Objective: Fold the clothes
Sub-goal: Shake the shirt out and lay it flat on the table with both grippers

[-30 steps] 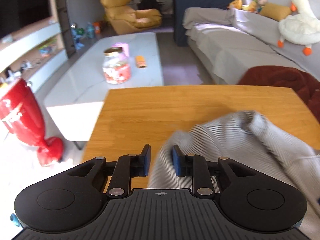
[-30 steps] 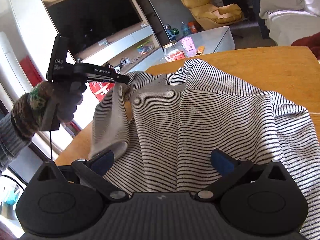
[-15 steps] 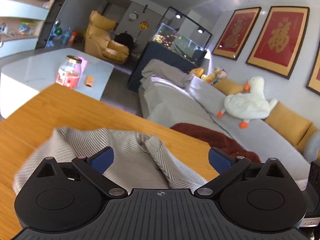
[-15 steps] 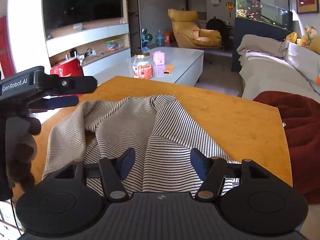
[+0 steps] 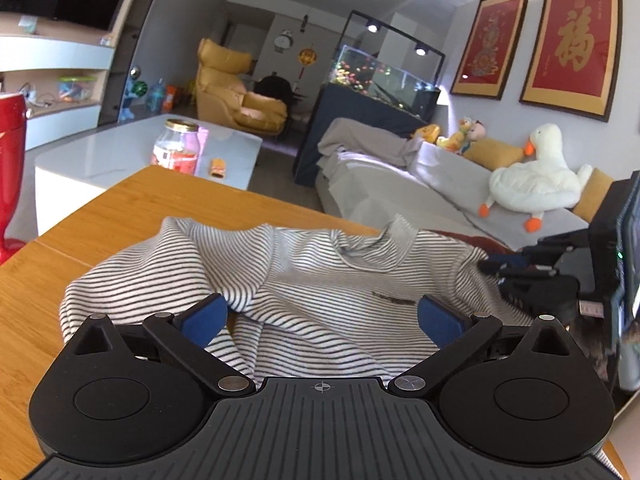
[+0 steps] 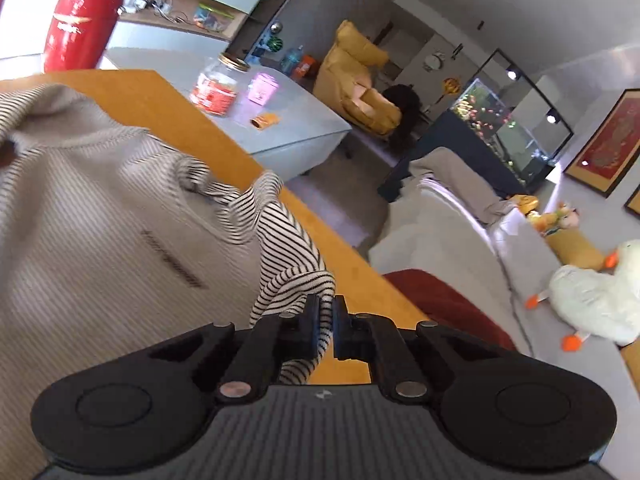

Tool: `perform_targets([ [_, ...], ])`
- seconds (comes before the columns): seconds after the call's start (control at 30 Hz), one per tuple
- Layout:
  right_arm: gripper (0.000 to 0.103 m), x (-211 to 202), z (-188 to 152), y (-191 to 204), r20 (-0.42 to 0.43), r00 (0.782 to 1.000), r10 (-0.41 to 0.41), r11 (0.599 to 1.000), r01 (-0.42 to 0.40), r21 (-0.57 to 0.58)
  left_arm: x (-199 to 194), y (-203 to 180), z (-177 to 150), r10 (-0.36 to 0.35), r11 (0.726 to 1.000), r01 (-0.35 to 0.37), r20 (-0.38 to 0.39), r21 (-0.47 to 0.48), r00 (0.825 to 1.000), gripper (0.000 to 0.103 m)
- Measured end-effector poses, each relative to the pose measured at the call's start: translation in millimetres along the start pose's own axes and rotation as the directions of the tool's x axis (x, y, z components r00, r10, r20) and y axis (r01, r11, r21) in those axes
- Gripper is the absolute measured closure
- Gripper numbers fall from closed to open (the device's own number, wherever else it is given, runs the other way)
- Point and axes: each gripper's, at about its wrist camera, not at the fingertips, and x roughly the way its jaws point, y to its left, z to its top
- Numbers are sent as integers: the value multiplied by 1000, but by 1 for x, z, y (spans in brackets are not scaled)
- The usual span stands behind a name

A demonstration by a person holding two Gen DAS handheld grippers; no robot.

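The striped shirt (image 5: pixel 320 280) lies rumpled on the wooden table (image 5: pixel 120 216), its far hem short of the far edge with bare wood beyond and to the left; the right gripper (image 6: pixel 326 320) has its jaws pressed together on a bunched fold near the table's right edge; the left gripper (image 5: pixel 320 318) hovers over the cloth, jaws spread wide, pinching nothing; the shirt's near part is hidden behind both gripper bodies, and the right view is blurred.

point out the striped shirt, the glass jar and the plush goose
striped shirt (image 5: pixel 320 280), left wrist view, middle of its chest panel
glass jar (image 5: pixel 176 148), left wrist view, its body above the red label
plush goose (image 5: pixel 532 184), left wrist view, its white body
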Motion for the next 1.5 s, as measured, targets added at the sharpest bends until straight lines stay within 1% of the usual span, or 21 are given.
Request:
perform_targets([
  [0.13, 98, 49, 15, -23, -53, 996, -70, 997, 71, 4, -6, 3, 2, 50, 999, -50, 12, 7, 999, 0],
  [0.23, 98, 82, 7, -21, -132, 984, -116, 992, 108, -66, -7, 0, -1, 73, 997, -73, 4, 21, 997, 0],
  [0.3, 98, 83, 5, -33, -163, 978, -133, 991, 129, -34, -6, -1, -2, 79, 996, -79, -4, 29, 997, 0],
  [0.37, 95, 64, 7, -49, -153, 980, -123, 991, 131, 39, -9, 1, -3, 77, 997, -77, -2, 28, 997, 0],
  [0.43, 84, 15, 8, -64, -91, 996, -20, 992, 31, 126, -8, 2, -2, 73, 997, -73, -12, 21, 997, 0],
  [0.47, 69, -12, 6, -69, -56, 997, 44, 987, -35, 158, -7, 3, -3, 69, 998, -68, -19, 18, 997, 0],
  [0.5, 55, -38, 2, -69, -29, 993, 111, 980, -105, 167, -7, 6, -4, 63, 998, -63, -24, 14, 998, 0],
  [0.53, 52, -64, -4, -67, -4, 984, 179, 970, -176, 168, -7, 6, -4, 61, 998, -60, -27, 11, 998, 0],
  [0.57, 50, -91, -12, -61, 10, 970, 244, 958, -243, 150, -7, 7, -4, 59, 998, -59, -29, 8, 998, 0],
  [0.67, 50, -144, -37, -35, -13, 930, 367, 924, -362, 123, -6, 8, -4, 58, 998, -58, -36, 2, 998, 0],
  [0.77, 50, -172, -63, -4, -52, 870, 490, 864, -477, 163, -5, 7, -4, 60, 998, -60, -42, 7, 997, 0],
  [0.87, 50, -182, -81, 32, -87, 848, 524, 850, -512, 127, -4, 5, -4, 69, 997, -68, -48, 20, 996, 0],
  [0.93, 51, -183, -93, 51, -112, 854, 508, 861, -501, 86, -4, 4, -4, 68, 998, -67, -53, 21, 996, 0],
  [0.97, 51, -183, -96, 54, -111, 869, 483, 876, -479, 65, -4, 5, -3, 60, 998, -59, -59, 12, 996, 0],
  [1.0, 68, -181, -95, 49, -107, 881, 460, 888, -456, 63, -4, 6, -2, 46, 999, -46, -68, 0, 997, 0],
  [1.07, 93, -178, -91, 37, -94, 906, 412, 911, -407, 66, -5, 11, 2, -5, 999, 2, -94, -34, 996, 0],
  [1.17, 93, -170, -77, -15, -45, 950, 309, 943, -300, 143, -11, 17, 10, -54, 997, 46, -125, -67, 991, 0],
  [1.27, 93, -157, -57, -98, -6, 988, 153, 955, -146, 258, -23, 20, 20, -63, 997, 57, -116, -47, 991, 0],
  [1.37, 93, -138, -47, -177, -18, 1000, 11, 931, -3, 366, -35, 24, 29, -48, 999, 47, -106, -9, 993, 0],
  [1.47, 93, -112, -52, -236, -69, 992, -106, 895, 126, 428, -43, 31, 32, -12, 1000, 15, -116, 19, 993, 0],
  [1.5, 93, -101, -56, -250, -93, 988, -122, 880, 151, 450, -46, 34, 32, 4, 999, 0, -121, 33, 993, 0],
])
